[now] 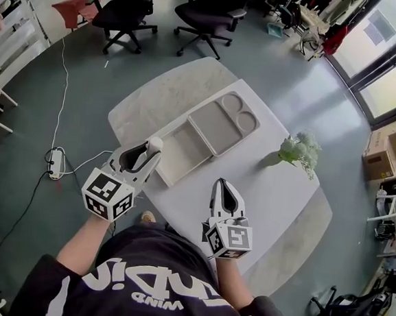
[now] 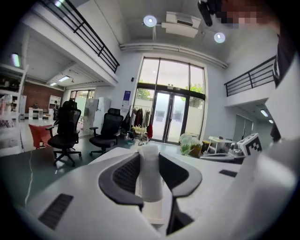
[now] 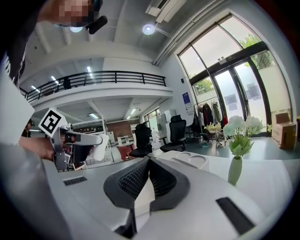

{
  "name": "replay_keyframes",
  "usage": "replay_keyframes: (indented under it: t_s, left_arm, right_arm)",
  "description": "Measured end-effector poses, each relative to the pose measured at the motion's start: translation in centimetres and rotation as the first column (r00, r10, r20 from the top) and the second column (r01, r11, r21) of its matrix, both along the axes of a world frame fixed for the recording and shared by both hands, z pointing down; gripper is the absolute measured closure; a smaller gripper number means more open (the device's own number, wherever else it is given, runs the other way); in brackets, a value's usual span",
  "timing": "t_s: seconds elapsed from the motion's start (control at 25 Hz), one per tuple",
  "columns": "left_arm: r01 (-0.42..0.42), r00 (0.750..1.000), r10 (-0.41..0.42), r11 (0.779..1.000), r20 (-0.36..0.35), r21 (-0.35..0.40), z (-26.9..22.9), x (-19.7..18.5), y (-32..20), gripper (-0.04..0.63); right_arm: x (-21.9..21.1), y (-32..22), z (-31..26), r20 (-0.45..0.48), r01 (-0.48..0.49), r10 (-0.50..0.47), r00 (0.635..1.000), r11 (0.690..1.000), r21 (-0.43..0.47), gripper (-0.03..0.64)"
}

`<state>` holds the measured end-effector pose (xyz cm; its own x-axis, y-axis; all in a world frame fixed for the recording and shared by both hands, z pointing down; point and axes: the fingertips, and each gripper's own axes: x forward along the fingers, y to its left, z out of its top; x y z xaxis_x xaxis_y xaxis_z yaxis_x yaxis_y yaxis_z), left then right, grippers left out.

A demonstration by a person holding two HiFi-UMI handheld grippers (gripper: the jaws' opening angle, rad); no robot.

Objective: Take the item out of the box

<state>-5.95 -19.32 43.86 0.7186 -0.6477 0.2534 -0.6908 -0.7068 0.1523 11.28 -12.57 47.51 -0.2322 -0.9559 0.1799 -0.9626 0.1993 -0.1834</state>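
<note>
My left gripper is shut on a white cylindrical item, held in the air over the near left corner of the open white box. In the left gripper view the item stands upright between the dark ribbed pads. The box's lid, with two round hollows, lies flipped open behind the tray. My right gripper hovers over the table's front, shut with nothing between its jaws. In the right gripper view, the item shows at the left, raised, and the right gripper's tips meet.
A small vase of pale flowers stands on the white table to the right of the box. Two black office chairs are behind the table. A power strip and cables lie on the floor at the left.
</note>
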Motion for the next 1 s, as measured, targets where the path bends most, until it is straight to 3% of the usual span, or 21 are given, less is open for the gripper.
replay_keyframes:
  t_s: [0.12, 0.24, 0.52, 1.0]
  left_arm:
    - [0.021, 0.994, -0.018, 0.999, -0.104, 0.027, -0.7, -0.8, 1.3, 0.462]
    - [0.024, 0.99, -0.014, 0.997, -0.144, 0.071, -0.7, -1.3, 2.4, 0.462]
    - [0.06, 0.988, -0.036, 0.986, -0.151, 0.157, 0.7, -2.4, 3.9, 0.462]
    - [0.081, 0.985, -0.061, 0.989, -0.161, 0.125, 2.5, -3.5, 4.1, 0.462]
  right_arm:
    - [0.0, 0.4, -0.4, -0.002, -0.002, 0.002, 1.0, 1.0, 0.017, 0.595]
    - [-0.2, 0.5, -0.7, -0.001, -0.006, 0.006, 1.0, 0.999, 0.032, 0.595]
    - [-0.5, 0.9, -0.7, -0.009, -0.01, 0.011, 1.0, 0.999, 0.051, 0.595]
    - [-0.8, 1.3, -0.5, -0.028, -0.034, 0.036, 0.999, 0.997, 0.068, 0.595]
